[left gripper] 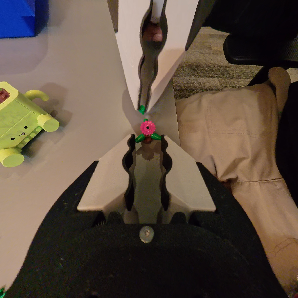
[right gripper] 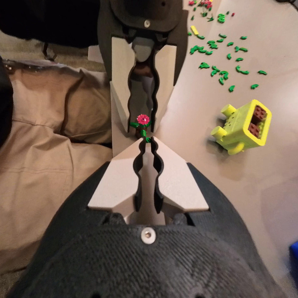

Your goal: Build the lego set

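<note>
Facing each other over the table edge, the left gripper is part-open around a flower stem — whether it pinches, I cannot tell — while the right gripper, nearly closed, nips a green leaf just beyond; next, press it on

— How many grippers show? 
— Two, the left gripper and the right gripper, tip to tip at the table edge.

— Flowers? 
— One pink flower, with two green leaves on its stem in the left view; the right view shows a third.

— Anything in the right gripper? 
— One small green piece.

— Built models? 
— One lime-green block animal.

— Loose pieces? 
— A scatter of green leaf pieces toward the far right corner, too many and too blurred to count exactly; one yellow strip; a few red bits.

— Boxes? 
— One blue box.
</note>
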Demonstrator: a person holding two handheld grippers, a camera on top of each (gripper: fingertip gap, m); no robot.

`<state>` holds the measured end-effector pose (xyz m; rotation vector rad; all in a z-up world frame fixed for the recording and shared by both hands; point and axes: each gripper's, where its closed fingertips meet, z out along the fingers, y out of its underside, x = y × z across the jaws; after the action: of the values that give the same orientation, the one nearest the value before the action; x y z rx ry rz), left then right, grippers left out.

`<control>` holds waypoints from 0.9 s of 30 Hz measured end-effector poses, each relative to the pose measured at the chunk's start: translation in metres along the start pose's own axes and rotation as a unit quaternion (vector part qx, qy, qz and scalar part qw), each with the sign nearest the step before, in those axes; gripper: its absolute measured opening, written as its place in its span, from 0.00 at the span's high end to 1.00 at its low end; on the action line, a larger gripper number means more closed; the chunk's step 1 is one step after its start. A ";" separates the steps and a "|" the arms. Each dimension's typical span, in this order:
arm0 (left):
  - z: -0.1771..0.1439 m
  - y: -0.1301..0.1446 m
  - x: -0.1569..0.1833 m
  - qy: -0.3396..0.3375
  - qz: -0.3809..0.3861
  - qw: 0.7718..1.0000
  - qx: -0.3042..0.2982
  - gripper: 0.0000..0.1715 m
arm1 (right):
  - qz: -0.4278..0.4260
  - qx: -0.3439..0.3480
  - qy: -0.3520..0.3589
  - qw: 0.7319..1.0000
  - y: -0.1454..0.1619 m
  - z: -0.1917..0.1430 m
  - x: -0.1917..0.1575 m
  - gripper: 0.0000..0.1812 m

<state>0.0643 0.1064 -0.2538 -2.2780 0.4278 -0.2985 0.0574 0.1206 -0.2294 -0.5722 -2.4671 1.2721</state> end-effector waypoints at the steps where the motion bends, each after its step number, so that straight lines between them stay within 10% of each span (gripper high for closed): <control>1: 0.000 0.000 0.000 -0.002 0.001 1.000 -0.002 0.82 | 0.014 0.013 0.010 1.000 -0.002 -0.002 0.004 0.98; 10: -0.024 -0.019 -0.020 -0.077 -0.027 0.994 0.074 0.67 | 0.127 0.176 0.063 0.974 -0.035 -0.037 0.016 0.98; 17: -0.075 -0.094 0.003 -0.045 -0.103 0.949 0.294 0.87 | 0.182 0.333 0.012 0.925 -0.078 -0.061 0.005 0.98; 22: -0.075 -0.110 0.020 0.078 -0.218 0.915 0.331 0.94 | 0.138 0.379 0.014 0.915 -0.095 -0.074 -0.006 0.98; 27: -0.078 -0.118 0.027 0.220 -0.338 0.834 0.377 0.90 | 0.091 0.354 0.035 0.930 -0.096 -0.072 -0.015 0.98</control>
<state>0.0871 0.1197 -0.1121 -1.4709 -0.2808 -1.1452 0.0825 0.1134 -0.1116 -0.6273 -1.7290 2.0213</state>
